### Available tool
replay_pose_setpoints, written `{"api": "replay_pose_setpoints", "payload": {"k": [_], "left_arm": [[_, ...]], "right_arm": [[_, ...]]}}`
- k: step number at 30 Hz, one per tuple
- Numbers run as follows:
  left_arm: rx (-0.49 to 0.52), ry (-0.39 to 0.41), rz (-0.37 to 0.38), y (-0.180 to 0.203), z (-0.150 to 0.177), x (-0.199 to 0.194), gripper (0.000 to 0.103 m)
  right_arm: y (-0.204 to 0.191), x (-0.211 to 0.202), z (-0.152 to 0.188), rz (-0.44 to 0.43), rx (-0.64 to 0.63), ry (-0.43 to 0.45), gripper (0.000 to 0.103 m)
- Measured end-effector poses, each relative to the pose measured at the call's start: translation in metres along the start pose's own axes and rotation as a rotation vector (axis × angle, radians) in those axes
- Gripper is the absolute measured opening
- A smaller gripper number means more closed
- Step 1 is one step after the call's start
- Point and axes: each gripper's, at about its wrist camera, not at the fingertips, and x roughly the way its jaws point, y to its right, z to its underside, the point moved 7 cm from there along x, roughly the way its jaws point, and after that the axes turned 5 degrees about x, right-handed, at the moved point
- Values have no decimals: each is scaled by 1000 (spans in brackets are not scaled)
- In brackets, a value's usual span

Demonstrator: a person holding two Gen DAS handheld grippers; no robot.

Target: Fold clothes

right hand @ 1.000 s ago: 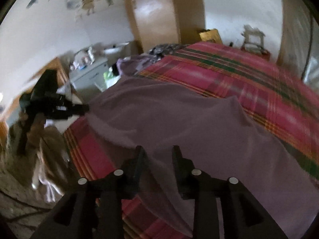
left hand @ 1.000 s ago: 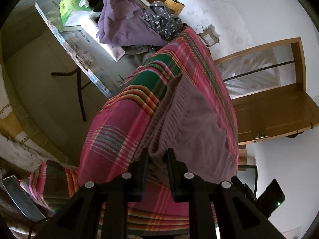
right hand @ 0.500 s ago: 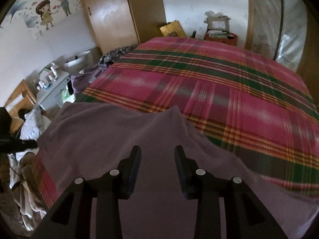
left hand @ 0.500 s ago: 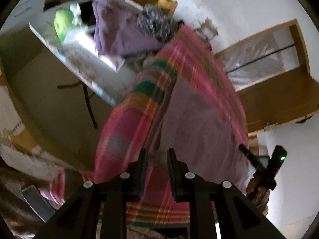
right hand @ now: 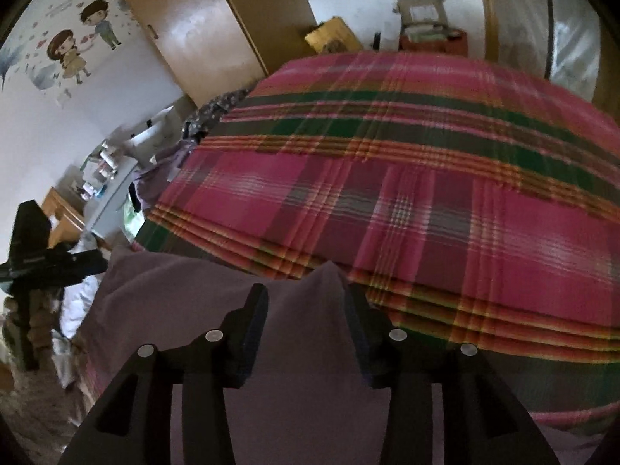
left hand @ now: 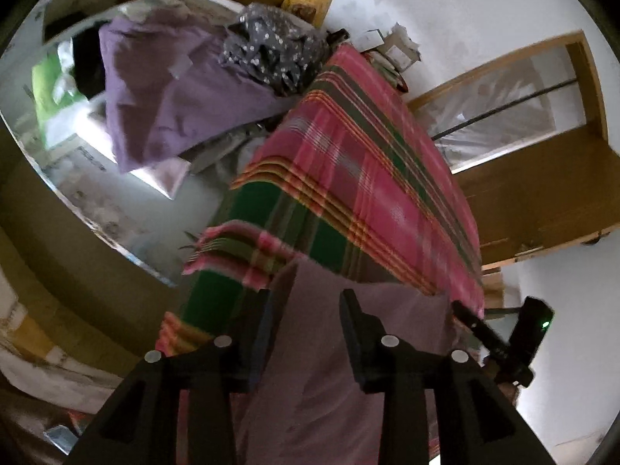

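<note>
Left wrist view: the left tool point(left hand: 304, 302) stands spread, its two fingers apart with the mauve garment point(left hand: 348, 368) running up between them, not pinched. The garment lies at the near edge of the bed point(left hand: 368, 162), on the pink and green plaid cover, and stretches sideways toward the right tool point(left hand: 500, 345), which shows at its far corner. In the right wrist view the right tool point(right hand: 306, 302) is spread too, and a raised peak of the cloth point(right hand: 329, 271) sits between its fingers, which do not look pressed on it. The garment's long axis runs from one tool to the other along the bed's near edge; the open bed lies ahead of both. Each tool is at its own end, so neither is nearer. A pile of other clothes point(left hand: 186, 89) sits on a tabletop point(left hand: 97, 201) beyond the bed's left side.
</note>
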Motion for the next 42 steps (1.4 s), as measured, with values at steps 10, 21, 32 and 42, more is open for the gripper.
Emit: {"api": "replay_pose_setpoints", "payload": {"k": [10, 21, 32, 42], "left_arm": [[-74, -32, 32, -5, -8, 21, 22], [-113, 68, 23, -14, -8, 10, 7], [-75, 92, -48, -11, 4, -3, 11], [61, 145, -108, 20, 44, -28, 15]], "right_arm": [[0, 24, -3, -101, 35, -33, 35], [10, 26, -6, -54, 48, 29, 11], [-15, -11, 22, 60, -153, 91, 35], [-49, -38, 107, 0, -338, 39, 36]]}}
